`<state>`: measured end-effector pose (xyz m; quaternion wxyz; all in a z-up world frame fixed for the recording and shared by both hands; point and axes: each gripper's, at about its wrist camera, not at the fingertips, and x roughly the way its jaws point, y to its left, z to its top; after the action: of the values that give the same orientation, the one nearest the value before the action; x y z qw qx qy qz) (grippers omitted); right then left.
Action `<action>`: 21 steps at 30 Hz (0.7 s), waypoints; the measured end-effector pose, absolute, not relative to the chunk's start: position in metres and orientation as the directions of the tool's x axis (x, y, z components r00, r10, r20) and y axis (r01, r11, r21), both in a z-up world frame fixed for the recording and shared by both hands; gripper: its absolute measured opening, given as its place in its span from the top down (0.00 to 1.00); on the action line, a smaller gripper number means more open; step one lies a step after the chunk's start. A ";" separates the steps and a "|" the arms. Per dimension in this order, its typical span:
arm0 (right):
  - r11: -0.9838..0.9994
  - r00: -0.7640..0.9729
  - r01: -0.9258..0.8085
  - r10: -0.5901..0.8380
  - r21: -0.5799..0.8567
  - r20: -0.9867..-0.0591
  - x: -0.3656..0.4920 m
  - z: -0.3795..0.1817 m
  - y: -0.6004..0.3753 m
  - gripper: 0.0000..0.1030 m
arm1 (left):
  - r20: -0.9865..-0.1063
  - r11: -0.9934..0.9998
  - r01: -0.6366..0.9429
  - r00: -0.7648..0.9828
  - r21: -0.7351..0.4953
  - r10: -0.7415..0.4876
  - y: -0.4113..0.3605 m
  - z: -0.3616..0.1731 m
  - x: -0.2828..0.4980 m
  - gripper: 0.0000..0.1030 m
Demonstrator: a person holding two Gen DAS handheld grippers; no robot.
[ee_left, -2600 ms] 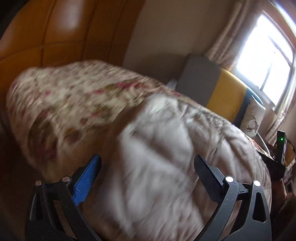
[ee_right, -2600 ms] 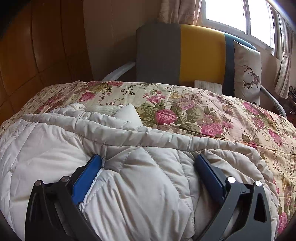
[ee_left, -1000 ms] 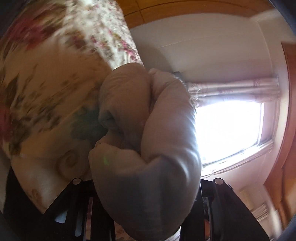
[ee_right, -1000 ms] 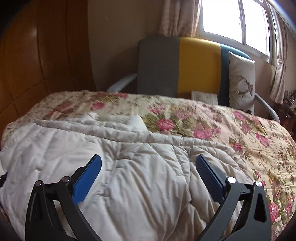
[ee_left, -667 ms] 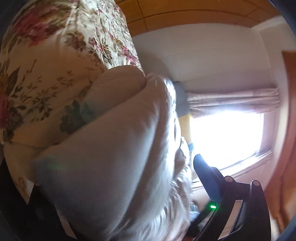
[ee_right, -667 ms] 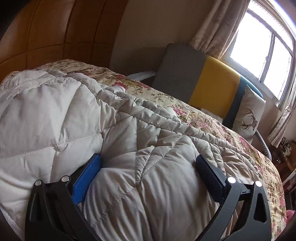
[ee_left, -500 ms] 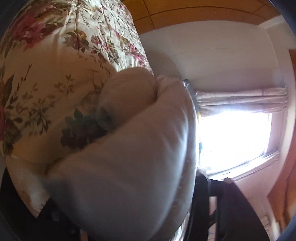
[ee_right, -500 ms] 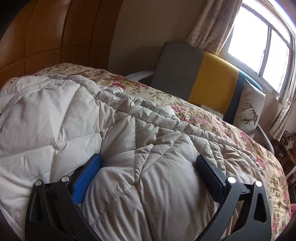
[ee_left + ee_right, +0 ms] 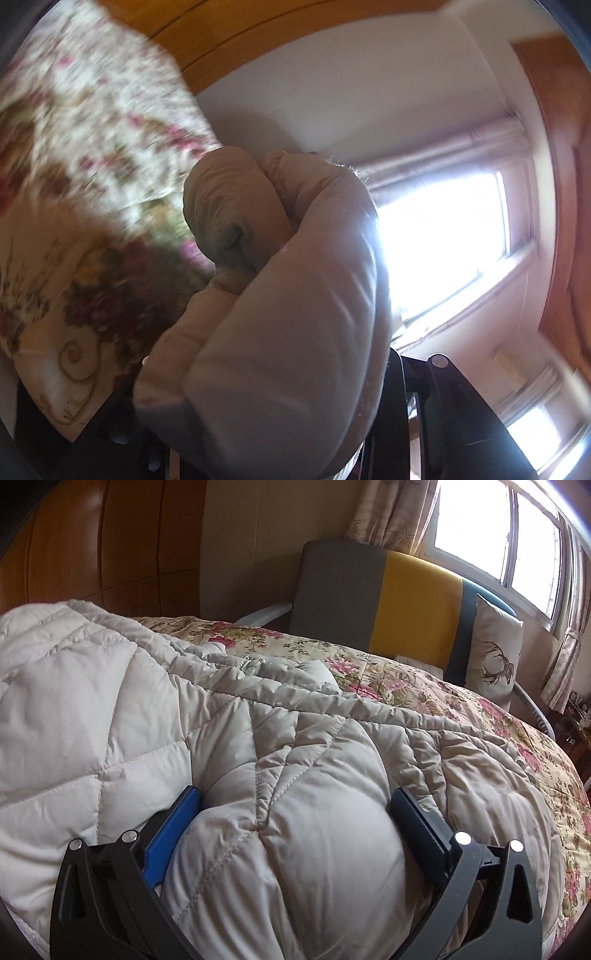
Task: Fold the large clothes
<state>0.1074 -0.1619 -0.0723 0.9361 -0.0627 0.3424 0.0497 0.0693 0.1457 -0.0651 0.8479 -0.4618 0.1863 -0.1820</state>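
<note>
A pale grey quilted jacket (image 9: 110, 701) lies spread over the bed's floral cover (image 9: 424, 686). My right gripper (image 9: 295, 808) is pressed down into it. Its jaws stand wide, and a puffy bulge of the jacket swells between the blue pad (image 9: 177, 819) and the dark pad (image 9: 413, 819). In the left wrist view a thick bunched fold of the jacket (image 9: 295, 295) fills the space between the fingers of my left gripper (image 9: 269, 406). Those jaws are closing on it and hold it up off the floral cover (image 9: 74, 166). The fold hides the left gripper's pads.
Beyond the bed stands a chair (image 9: 369, 602) with a grey, yellow and blue back and a deer-print cushion (image 9: 495, 657). A bright window (image 9: 472, 528) with curtains is at the right. Wooden wall panels (image 9: 92, 554) rise at the left.
The left gripper rose with the jacket fold and rolled; its jaws loosened briefly, then closed on the fold again. The right gripper sank into the jacket, then stayed still.
</note>
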 end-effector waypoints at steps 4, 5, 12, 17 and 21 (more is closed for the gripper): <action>0.988 0.764 -0.129 0.041 -0.090 -0.644 0.105 -0.073 -0.160 0.02 | -0.149 0.572 0.181 0.864 -0.800 -0.481 0.122 -0.039 0.073 0.68; 0.988 0.763 -0.128 0.039 -0.091 -0.645 0.105 -0.073 -0.160 0.02 | -0.149 0.586 0.190 0.864 -0.788 -0.481 0.117 -0.034 0.073 0.68; 0.994 0.728 -0.102 0.045 -0.044 -0.684 0.119 -0.053 -0.168 0.02 | -0.161 0.687 0.234 0.873 -0.688 -0.460 0.106 -0.015 0.056 0.68; 0.999 0.693 0.034 -0.033 -0.013 -0.720 0.160 -0.047 -0.181 0.02 | -0.165 0.702 0.237 0.876 -0.671 -0.454 0.102 -0.012 0.061 0.68; 0.998 0.675 -0.011 -0.042 -0.067 -0.736 0.182 -0.071 -0.170 0.02 | -0.177 0.725 0.260 0.866 -0.638 -0.467 0.092 -0.005 0.054 0.68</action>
<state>0.1821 -0.1701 -0.0706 0.9146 -0.0329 0.4029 -0.0083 0.0541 0.0917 -0.0055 0.9139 -0.3131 0.1651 -0.1989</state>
